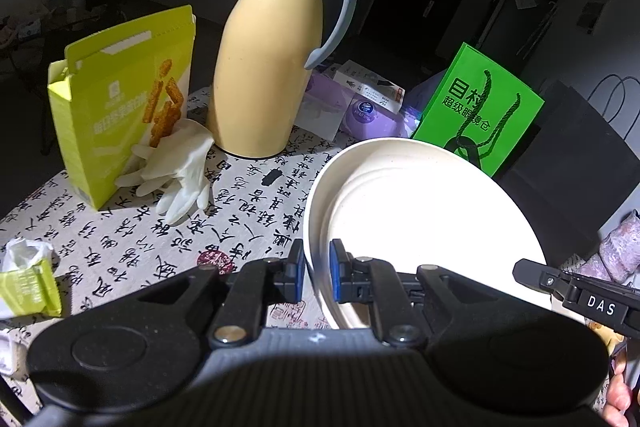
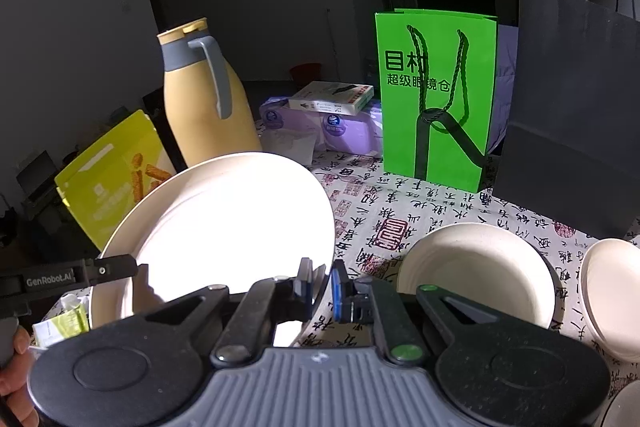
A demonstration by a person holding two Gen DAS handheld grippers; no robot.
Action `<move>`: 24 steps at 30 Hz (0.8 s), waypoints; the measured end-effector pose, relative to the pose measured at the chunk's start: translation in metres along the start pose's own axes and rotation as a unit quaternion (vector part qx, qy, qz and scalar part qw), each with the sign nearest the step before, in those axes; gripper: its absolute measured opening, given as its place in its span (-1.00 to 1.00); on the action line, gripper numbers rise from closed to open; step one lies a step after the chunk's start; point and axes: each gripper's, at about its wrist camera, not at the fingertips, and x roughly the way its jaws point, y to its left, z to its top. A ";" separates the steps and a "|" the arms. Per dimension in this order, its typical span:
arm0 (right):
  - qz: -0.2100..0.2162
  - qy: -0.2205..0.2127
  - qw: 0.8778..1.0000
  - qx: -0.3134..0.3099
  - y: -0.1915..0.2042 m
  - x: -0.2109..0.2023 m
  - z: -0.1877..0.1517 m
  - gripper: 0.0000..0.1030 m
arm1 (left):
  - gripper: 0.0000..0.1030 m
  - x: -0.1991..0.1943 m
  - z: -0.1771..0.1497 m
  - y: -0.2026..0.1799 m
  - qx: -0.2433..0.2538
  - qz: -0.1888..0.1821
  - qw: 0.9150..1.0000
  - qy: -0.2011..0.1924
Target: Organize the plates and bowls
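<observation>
Left wrist view first: the left gripper has its blue-padded fingers clamped on the near-left rim of the big cream plate, one pad outside the wall, one inside. The plate is tilted, lifted clear of the calligraphy-print desk, and the right gripper's tip comes in at its opposite edge. Behind it stand the yellow thermos jug, the snack box, a pale rubber glove and the green paper bag

Right wrist view now: the right gripper is pinched shut on the plate's near-right rim, fingers either side of the lip, with the left gripper's finger touching the far edge. Two hands, one plate. To the right on the desk sit a smaller cream plate and a bowl at the frame edge (likely where the stack belongs)

Handling, as I judge it: stiff and fairly light, looks like moulded fibre or melamine, with a smooth, slippery finish. The raised rim is the only real purchase, so opposite-edge grips make sense; keep it level, since a thin lip could slide out of the pads
</observation>
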 end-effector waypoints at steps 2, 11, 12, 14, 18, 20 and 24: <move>0.000 -0.004 1.000 -0.001 0.002 -0.007 -0.002 -0.82 | -0.76 -0.008 -0.002 0.000 0.001 0.001 1.000 -0.005; 0.003 -0.017 1.000 -0.001 0.009 -0.038 -0.017 -0.82 | -0.76 -0.041 -0.016 -0.001 0.003 0.002 1.000 -0.017; 0.003 -0.018 1.000 -0.001 0.009 -0.041 -0.019 -0.82 | -0.76 -0.044 -0.017 -0.001 0.004 0.002 1.000 -0.018; 0.004 -0.020 1.000 0.000 0.010 -0.048 -0.023 -0.82 | -0.76 -0.051 -0.020 -0.002 0.005 0.003 1.000 -0.021; 0.005 -0.025 1.000 0.002 0.011 -0.061 -0.031 -0.82 | -0.76 -0.066 -0.028 -0.003 0.007 0.004 1.000 -0.025; 0.006 -0.027 1.000 0.002 0.013 -0.069 -0.036 -0.82 | -0.76 -0.074 -0.031 -0.003 0.007 0.004 1.000 -0.028; 0.007 -0.035 0.999 0.001 0.018 -0.085 -0.044 -0.82 | -0.76 -0.091 -0.038 -0.005 0.009 0.004 0.999 -0.036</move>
